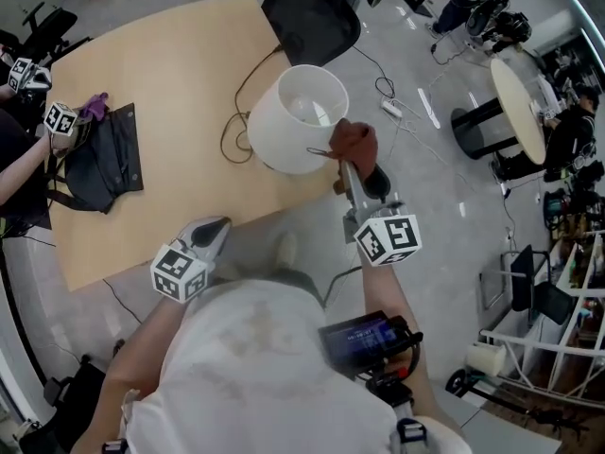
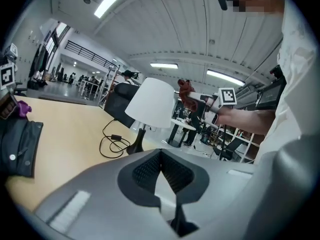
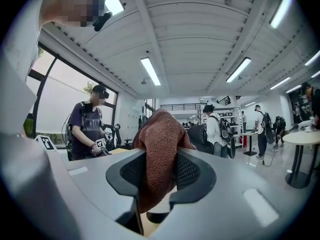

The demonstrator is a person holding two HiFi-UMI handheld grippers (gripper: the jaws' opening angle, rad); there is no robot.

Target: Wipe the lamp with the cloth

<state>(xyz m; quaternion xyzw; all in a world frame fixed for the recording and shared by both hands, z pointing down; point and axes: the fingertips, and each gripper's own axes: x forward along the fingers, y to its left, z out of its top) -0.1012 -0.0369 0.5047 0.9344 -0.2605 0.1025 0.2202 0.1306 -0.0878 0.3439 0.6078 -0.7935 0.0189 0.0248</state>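
The white lamp (image 1: 295, 121) stands near the edge of the wooden table (image 1: 170, 74), its cord (image 1: 232, 140) coiled left of it. The rust-red cloth (image 1: 354, 142) sits at the lamp shade's right rim, pinched in the right gripper (image 1: 352, 166). The left gripper (image 1: 217, 227), off the table and nearer the person than the lamp, has its jaws together on nothing. A black bag (image 1: 104, 159) lies well left of the lamp.

Bright, even light falls from ceiling strips (image 3: 150, 70), which glare white. Shadows are faint and soft, and the lamp (image 1: 293, 116) shade looks nearly blown out. Both gripper views are fisheye, with black corners and bowed lines at the edges. The cloth (image 3: 160, 149) shows clear weave; distant people (image 3: 215, 129) blur slightly.
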